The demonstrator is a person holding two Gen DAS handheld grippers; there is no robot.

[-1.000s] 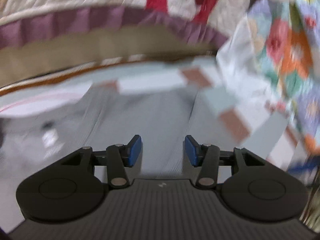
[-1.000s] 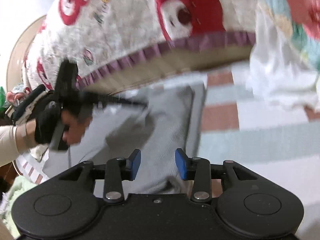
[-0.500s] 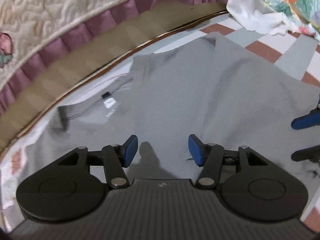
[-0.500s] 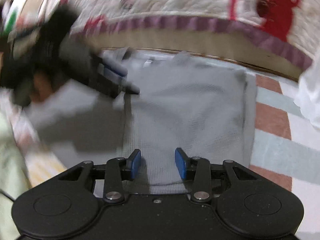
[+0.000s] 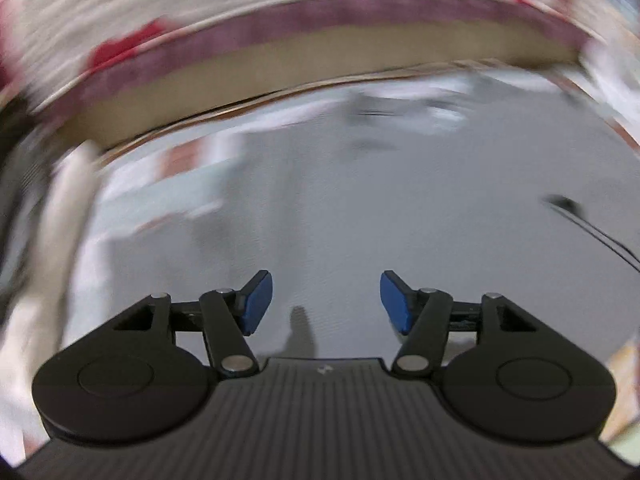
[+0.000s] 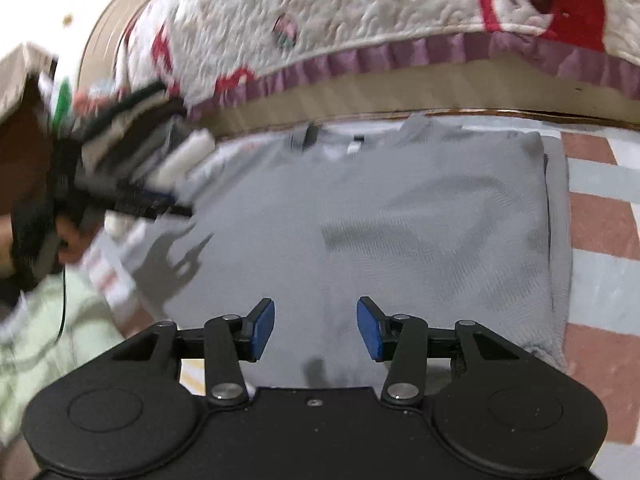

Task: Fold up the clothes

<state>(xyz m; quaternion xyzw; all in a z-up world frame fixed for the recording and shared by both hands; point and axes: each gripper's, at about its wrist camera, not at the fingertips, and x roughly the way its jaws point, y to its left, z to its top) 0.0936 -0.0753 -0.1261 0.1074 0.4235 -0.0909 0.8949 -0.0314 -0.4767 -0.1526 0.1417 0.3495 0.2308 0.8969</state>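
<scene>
A grey shirt (image 6: 400, 216) lies flat on a checked mat, its right side folded in, its collar toward the bed. It also fills the blurred left wrist view (image 5: 400, 208). My right gripper (image 6: 316, 328) is open and empty, just above the shirt's near edge. My left gripper (image 5: 326, 300) is open and empty above the shirt. In the right wrist view it shows blurred at the left (image 6: 176, 208), in a gloved hand, over the shirt's left side.
A bed with a white and red quilt (image 6: 360, 20) and a purple frill (image 6: 400, 60) runs along the far side. The checked mat (image 6: 600, 232) shows at the right. Pale green cloth (image 6: 40, 340) lies at the near left.
My left gripper has swung left across the shirt, and its view is now blurred. My right gripper has stayed at the near edge. Both stay open.
</scene>
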